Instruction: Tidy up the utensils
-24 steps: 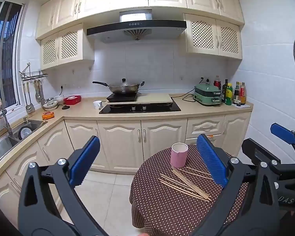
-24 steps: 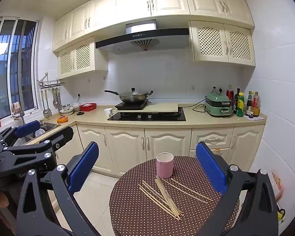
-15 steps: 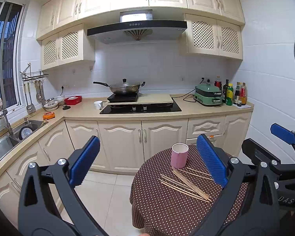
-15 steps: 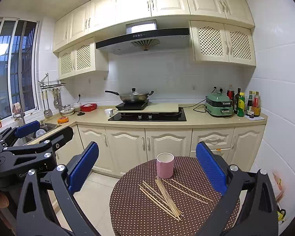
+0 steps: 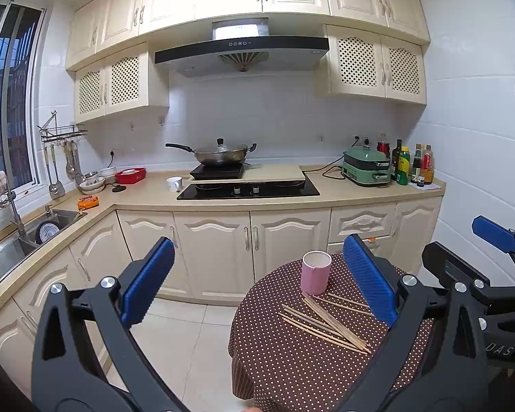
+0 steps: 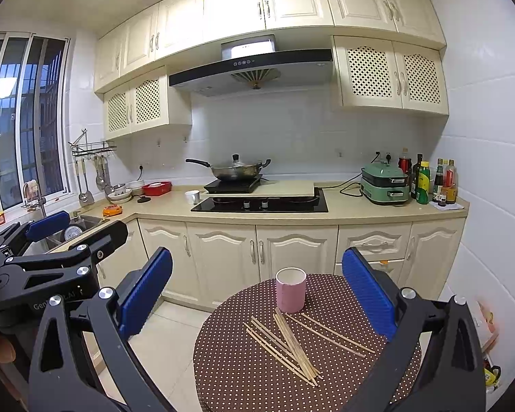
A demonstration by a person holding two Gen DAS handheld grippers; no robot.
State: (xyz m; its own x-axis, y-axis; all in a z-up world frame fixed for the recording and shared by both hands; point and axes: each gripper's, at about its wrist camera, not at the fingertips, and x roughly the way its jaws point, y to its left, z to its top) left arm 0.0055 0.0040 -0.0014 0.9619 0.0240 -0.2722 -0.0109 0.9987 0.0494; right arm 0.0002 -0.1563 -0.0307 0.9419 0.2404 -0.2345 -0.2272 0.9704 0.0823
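Observation:
Several wooden chopsticks (image 5: 326,322) (image 6: 288,343) lie loosely scattered on a round table with a brown dotted cloth (image 5: 292,370) (image 6: 243,377). A pink cup (image 5: 315,272) (image 6: 290,289) stands upright just behind them. My left gripper (image 5: 257,285) hangs open above the floor and the table's left side, nothing between its blue pads. My right gripper (image 6: 257,288) is open too, held above and short of the table, framing the cup and chopsticks. In the left wrist view the right gripper shows at the far right; in the right wrist view the left gripper shows at the far left.
Behind the table runs a kitchen counter (image 5: 326,199) with cream cabinets, a hob with a wok (image 5: 219,154), a green cooker (image 5: 365,170) and bottles (image 5: 412,166). A sink (image 5: 24,240) lies on the left. Tiled floor (image 5: 182,343) spreads left of the table.
Both views have shifted only slightly; the table, cup and chopsticks lie as before and both grippers stay open.

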